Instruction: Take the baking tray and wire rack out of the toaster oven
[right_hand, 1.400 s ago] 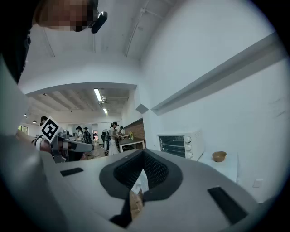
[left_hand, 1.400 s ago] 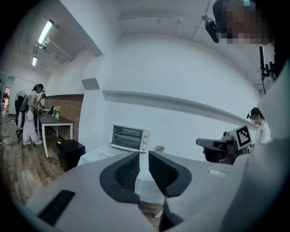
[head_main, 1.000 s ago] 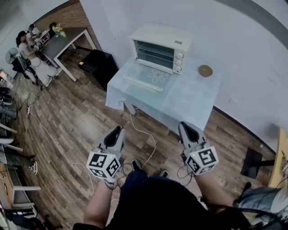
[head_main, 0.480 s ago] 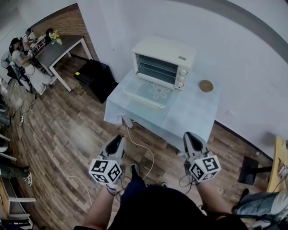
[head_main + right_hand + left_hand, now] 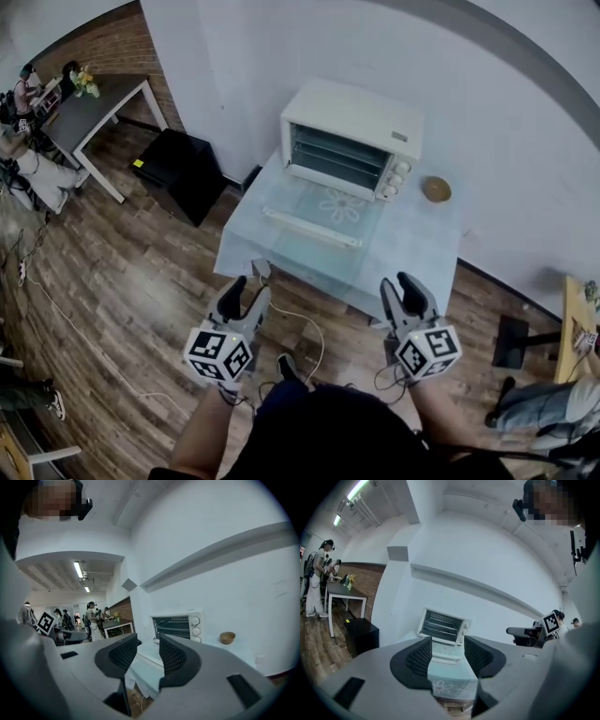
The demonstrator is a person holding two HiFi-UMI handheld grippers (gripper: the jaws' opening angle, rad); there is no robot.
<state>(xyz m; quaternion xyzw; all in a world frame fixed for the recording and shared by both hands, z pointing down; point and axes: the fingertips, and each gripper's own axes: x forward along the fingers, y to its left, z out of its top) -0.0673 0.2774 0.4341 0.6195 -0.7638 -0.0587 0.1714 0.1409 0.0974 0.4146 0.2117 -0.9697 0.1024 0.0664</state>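
- Both the left gripper [image 5: 246, 292] and the right gripper [image 5: 397, 284] have come nearer the table [image 5: 412, 246] since the earlier frames, and the toaster oven [image 5: 352, 117] ahead of them looks larger.
- Their jaws have just been opening and stand spread, with nothing between them.
- Its door [image 5: 323, 211] already lies open. The wire rack [image 5: 339, 156] sits inside, well ahead of both grippers, and I cannot tell the baking tray apart from it.
- Nothing is out yet, so both removals remain.

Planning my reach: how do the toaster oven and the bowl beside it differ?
The toaster oven is white, boxy and large; the bowl is brown, round and much smaller. The toaster oven's door is folded down open; the bowl sits upright to its right. Both stand on the cloth-covered table.
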